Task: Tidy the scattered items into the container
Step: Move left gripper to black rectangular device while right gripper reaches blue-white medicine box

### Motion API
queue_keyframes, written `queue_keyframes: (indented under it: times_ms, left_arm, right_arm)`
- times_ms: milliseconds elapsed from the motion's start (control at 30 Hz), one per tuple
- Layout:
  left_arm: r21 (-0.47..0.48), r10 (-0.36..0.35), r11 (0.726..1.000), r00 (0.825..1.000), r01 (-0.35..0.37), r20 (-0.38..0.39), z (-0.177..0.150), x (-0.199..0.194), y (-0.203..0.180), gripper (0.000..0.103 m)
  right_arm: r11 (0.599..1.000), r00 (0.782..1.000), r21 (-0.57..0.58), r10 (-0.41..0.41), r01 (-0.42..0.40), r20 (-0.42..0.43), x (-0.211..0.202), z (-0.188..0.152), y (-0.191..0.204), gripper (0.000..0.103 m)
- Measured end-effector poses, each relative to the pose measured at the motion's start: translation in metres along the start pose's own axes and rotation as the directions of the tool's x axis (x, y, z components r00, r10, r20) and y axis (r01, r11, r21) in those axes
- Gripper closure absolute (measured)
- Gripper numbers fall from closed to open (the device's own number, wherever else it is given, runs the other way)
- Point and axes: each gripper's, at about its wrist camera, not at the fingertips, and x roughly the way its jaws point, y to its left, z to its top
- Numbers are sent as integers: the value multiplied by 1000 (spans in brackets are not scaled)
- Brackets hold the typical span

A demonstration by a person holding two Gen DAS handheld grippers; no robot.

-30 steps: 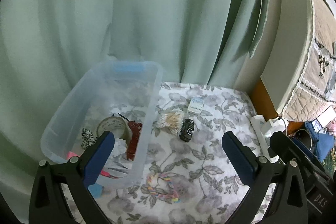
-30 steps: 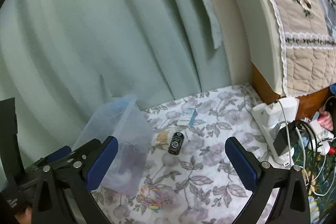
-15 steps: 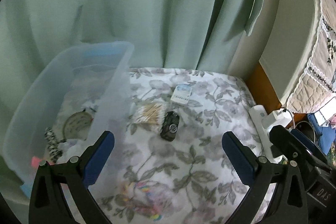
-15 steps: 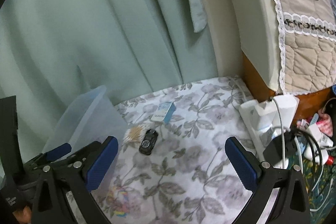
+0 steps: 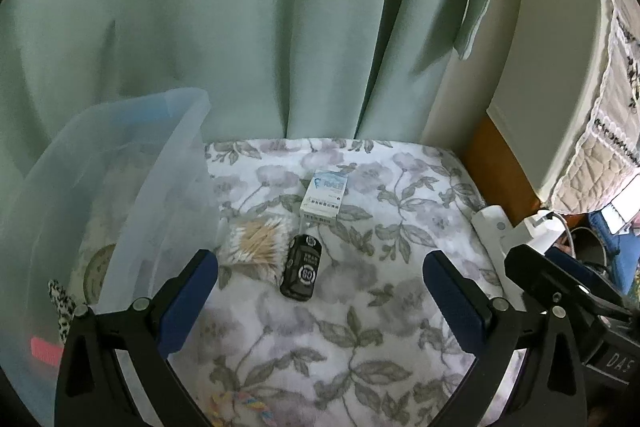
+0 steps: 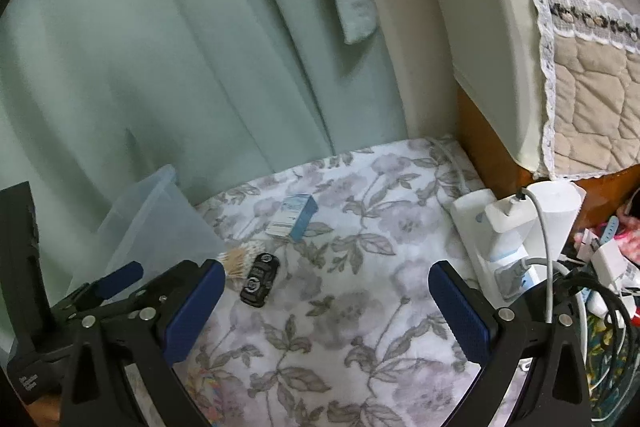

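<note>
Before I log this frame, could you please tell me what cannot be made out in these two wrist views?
- Container contents, left wrist view: blurred behind its cloudy wall; only a round disc and a spotted item show.
- Colourful rope, left wrist view: cut off by the bottom edge.
- Small box print: too small to read in either view.
- Cotton swabs, right wrist view: partly behind the left gripper.

Right tool [image 6: 320,303] agape above floral cloth [image 6: 360,307]; black toy car [image 6: 260,279] beside cotton swabs [image 6: 240,259].
</note>
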Motion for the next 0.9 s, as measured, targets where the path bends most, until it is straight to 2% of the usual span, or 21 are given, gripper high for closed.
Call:
queue_keyframes:
  times_ms: [167,367,467,667,900]
  left_arm:
    - [41,36,998,999,-37,19,0,15,-7,1]
    - [-5,7,1000,998,-7,-55,-6,41,0,1]
    - [2,28,1000,996,-28,-84,-11,54,2,1]
    - [-69,19,997,992,-28,-125,-16,77,16,1]
    - [-106,20,994,988,-37,-154,-16,106,28,5]
  right_arm:
    - [998,998,-18,-64,64,-8,11,3,-6,0]
    - [993,994,-44,-106,105,-8,26,0,-11,0]
    - [995,996,-51,-91,90,-18,36,0,-10,0]
    - [995,996,-65,-72,69,-45,65,2,-6,0]
    - [996,993,-79,-55,47,-101,105,3,0,3]
